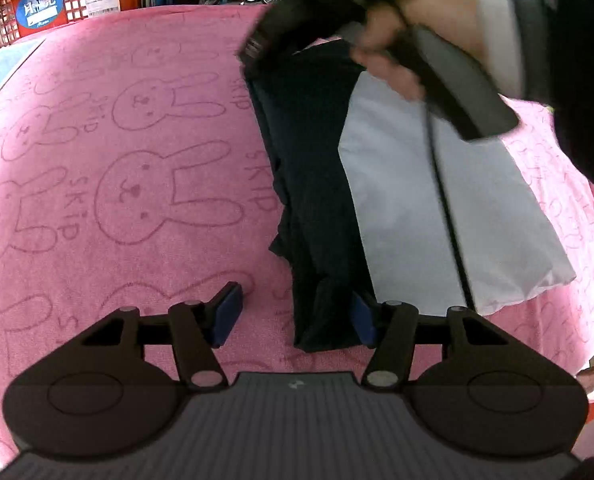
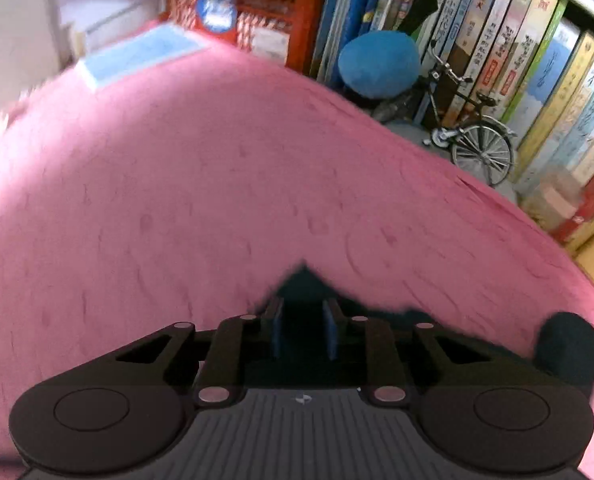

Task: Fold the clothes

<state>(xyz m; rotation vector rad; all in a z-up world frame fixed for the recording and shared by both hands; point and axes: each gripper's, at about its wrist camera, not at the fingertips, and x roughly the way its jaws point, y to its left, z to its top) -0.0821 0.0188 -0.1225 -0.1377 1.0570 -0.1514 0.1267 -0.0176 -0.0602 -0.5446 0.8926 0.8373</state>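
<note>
A garment lies on the pink bunny towel (image 1: 137,184): a dark navy part (image 1: 309,184) folded lengthwise over a white part (image 1: 409,200). My left gripper (image 1: 297,316) is open at the garment's near end, its right pad against the navy edge, its left pad on bare towel. In the left wrist view the person's hand holds the right gripper's body (image 1: 449,80) above the garment's far end. In the right wrist view my right gripper (image 2: 303,332) is shut on a navy fold of the garment (image 2: 303,284), lifted over the towel (image 2: 177,200).
A red crate (image 2: 257,12), a blue plush ball (image 2: 377,64), a small model bicycle (image 2: 469,128) and a row of books (image 2: 537,60) stand beyond the towel's far edge. A light blue flat item (image 2: 145,52) lies at the far left corner.
</note>
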